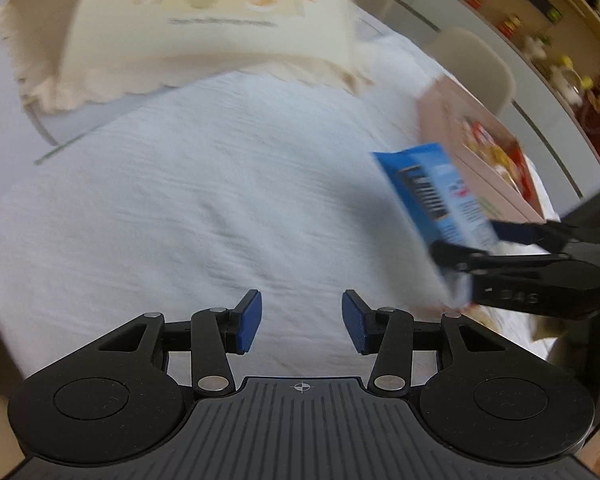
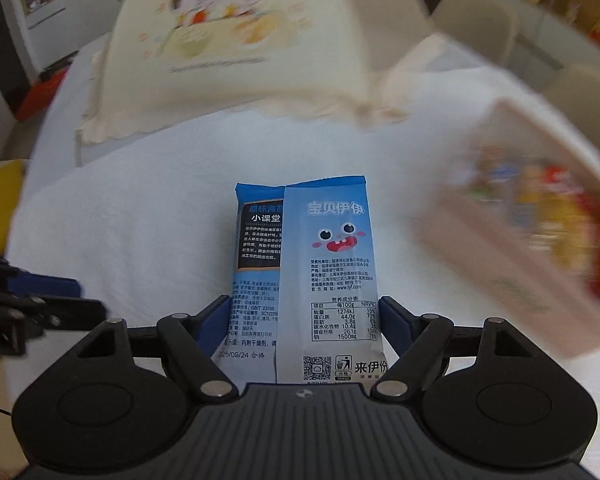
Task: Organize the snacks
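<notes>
My right gripper [image 2: 304, 328]: clamped on a blue snack packet [image 2: 304, 264]; a blue pad presses on each side of its lower half, and the packet stands up out of the jaws with its back panel facing my camera.

Packet, detail: light blue back with a cartoon face, a nutrition table and a QR code; a darker blue flap with a black text panel shows along its left edge.

Packet, seen from my left wrist: the same blue snack packet [image 1: 436, 196] sits at the right, pinched at its lower end by my right gripper [image 1: 472, 248], lifted off the cloth and tilted up to the left.

My left gripper [image 1: 302, 322]: jaws apart, nothing between the blue pads [image 1: 250, 322], only bare cloth below them.

Left gripper, seen from my right wrist: its black fingers and a blue pad poke in at the left edge [image 2: 40, 300], blurred.

Table: covered with a white tablecloth [image 1: 204, 200], wrinkled.

Pink box [image 2: 520, 220]: to the right of the held packet, open on top, with colourful snack packs inside; blurred, so I cannot tell the packs apart. In my left view the pink box [image 1: 452, 124] lies just behind the packet.

Food cover [image 2: 252, 48]: a cream tent-shaped mesh cover with cartoon children and a bowl printed on it, standing at the far side of the table with its scalloped hem on the cloth.

Chairs [image 1: 476, 64]: pale shell seats beyond the table's right edge.

Shelves [image 1: 540, 36]: along the wall at the right, holding bottles and jars, too blurred to name.
</notes>
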{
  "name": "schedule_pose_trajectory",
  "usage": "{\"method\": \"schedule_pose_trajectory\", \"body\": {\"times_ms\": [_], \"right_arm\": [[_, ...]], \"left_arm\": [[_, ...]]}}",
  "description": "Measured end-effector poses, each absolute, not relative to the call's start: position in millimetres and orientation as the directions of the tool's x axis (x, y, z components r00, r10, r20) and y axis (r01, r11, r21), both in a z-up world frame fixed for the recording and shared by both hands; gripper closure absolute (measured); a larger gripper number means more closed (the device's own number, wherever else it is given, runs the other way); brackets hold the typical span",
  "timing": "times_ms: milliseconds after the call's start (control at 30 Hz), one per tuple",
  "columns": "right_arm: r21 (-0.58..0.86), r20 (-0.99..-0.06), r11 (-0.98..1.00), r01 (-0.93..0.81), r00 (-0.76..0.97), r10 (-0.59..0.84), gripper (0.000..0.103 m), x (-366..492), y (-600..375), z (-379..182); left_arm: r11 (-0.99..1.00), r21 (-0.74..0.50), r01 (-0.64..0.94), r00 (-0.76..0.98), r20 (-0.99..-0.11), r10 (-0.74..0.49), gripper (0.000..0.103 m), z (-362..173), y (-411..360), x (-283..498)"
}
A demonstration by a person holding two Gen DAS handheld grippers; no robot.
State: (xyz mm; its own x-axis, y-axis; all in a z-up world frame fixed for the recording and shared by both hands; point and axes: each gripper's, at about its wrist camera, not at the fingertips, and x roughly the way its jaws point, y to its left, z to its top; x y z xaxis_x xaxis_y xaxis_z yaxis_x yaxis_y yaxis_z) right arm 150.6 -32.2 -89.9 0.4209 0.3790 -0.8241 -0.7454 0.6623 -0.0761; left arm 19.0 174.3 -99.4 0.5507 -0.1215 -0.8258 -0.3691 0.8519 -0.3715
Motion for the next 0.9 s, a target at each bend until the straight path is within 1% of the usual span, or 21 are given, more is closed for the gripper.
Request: {"method": "schedule_pose_trajectory", "body": {"times_ms": [133, 300, 367, 433, 533, 567, 600, 667, 733, 800, 900], "right_arm": [[-0.144, -0.814, 0.694, -0.705, 0.483, 0.322, 0.024, 152, -85, -93], [-0.151, -0.816, 0.781, -0.605, 0.522, 0.247, 0.024, 146, -145, -115], [-0.107, -0.834, 0.825, -0.555, 0.501, 0.229, 0.024, 145, -159, -129], [-0.018, -0.846, 0.848, -0.530, 0.460, 0.270, 0.023, 141, -166, -139], [0.044, -0.831, 0.840, -0.540, 0.447, 0.331, 0.022, 130, -161, -139], [0.053, -0.825, 0.839, -0.542, 0.449, 0.342, 0.022, 128, -159, -139], [0.044, -0.821, 0.843, -0.536, 0.461, 0.336, 0.022, 127, -158, -140], [0.036, -0.818, 0.846, -0.532, 0.471, 0.331, 0.020, 124, -156, -142], [0.057, -0.818, 0.852, -0.520, 0.465, 0.339, 0.019, 126, -157, -142], [0.047, -0.816, 0.855, -0.517, 0.473, 0.331, 0.019, 125, -151, -143], [0.021, -0.807, 0.835, -0.550, 0.484, 0.339, 0.019, 120, -133, -144]], "left_arm": [[0.876, -0.383, -0.294, 0.525, -0.830, -0.186, 0.053, -102, 143, 34], [0.885, -0.421, -0.200, 0.477, -0.831, -0.288, 0.053, -109, 104, 48], [0.886, -0.436, -0.160, 0.458, -0.828, -0.325, 0.053, -112, 89, 53], [0.895, -0.430, -0.120, 0.431, -0.835, -0.344, 0.053, -115, 74, 58], [0.914, -0.393, -0.099, 0.387, -0.861, -0.328, 0.052, -123, 57, 67], [0.920, -0.379, -0.106, 0.379, -0.870, -0.315, 0.048, -125, 54, 69], [0.919, -0.379, -0.112, 0.380, -0.871, -0.312, 0.046, -126, 53, 71], [0.920, -0.373, -0.119, 0.386, -0.871, -0.303, 0.045, -124, 52, 75], [0.920, -0.372, -0.126, 0.392, -0.870, -0.298, 0.045, -124, 54, 77], [0.922, -0.363, -0.136, 0.392, -0.874, -0.286, 0.043, -123, 59, 80], [0.943, -0.302, -0.138, 0.410, -0.884, -0.223, 0.043, -119, 65, 79]]}}
